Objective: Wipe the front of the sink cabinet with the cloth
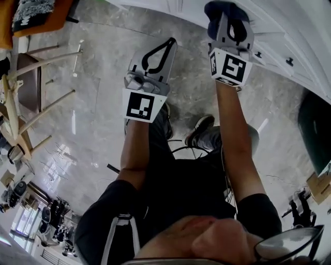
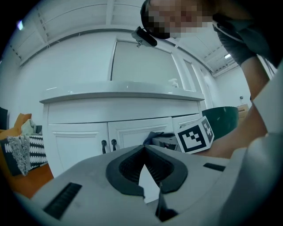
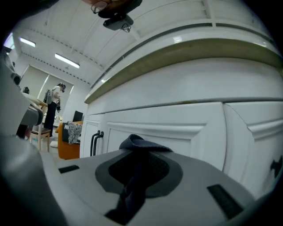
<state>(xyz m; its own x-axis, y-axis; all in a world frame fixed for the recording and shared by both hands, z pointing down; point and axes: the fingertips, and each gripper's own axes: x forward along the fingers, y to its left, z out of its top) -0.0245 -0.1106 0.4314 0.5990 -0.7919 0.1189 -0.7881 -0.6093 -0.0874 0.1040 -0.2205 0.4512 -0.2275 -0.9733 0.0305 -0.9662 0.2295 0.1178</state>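
The white sink cabinet [image 1: 289, 31] runs across the top right of the head view. In the left gripper view the cabinet [image 2: 132, 110] shows its doors and a pair of dark handles [image 2: 108, 145]. My right gripper [image 1: 229, 20] is shut on a dark blue cloth [image 1: 217, 9] and holds it against the cabinet front. In the right gripper view the cloth [image 3: 139, 143] bunches between the jaws, right before a door panel [image 3: 177, 128]. My left gripper [image 1: 169, 43] hangs shut and empty over the floor, left of the right one and short of the cabinet.
Wooden chairs [image 1: 31, 83] and an orange seat [image 1: 36, 18] stand at the left. A dark green tub [image 1: 315, 129] sits right of the cabinet. The person's shoes [image 1: 199, 129] rest on the grey marble floor [image 1: 98, 119] below the grippers.
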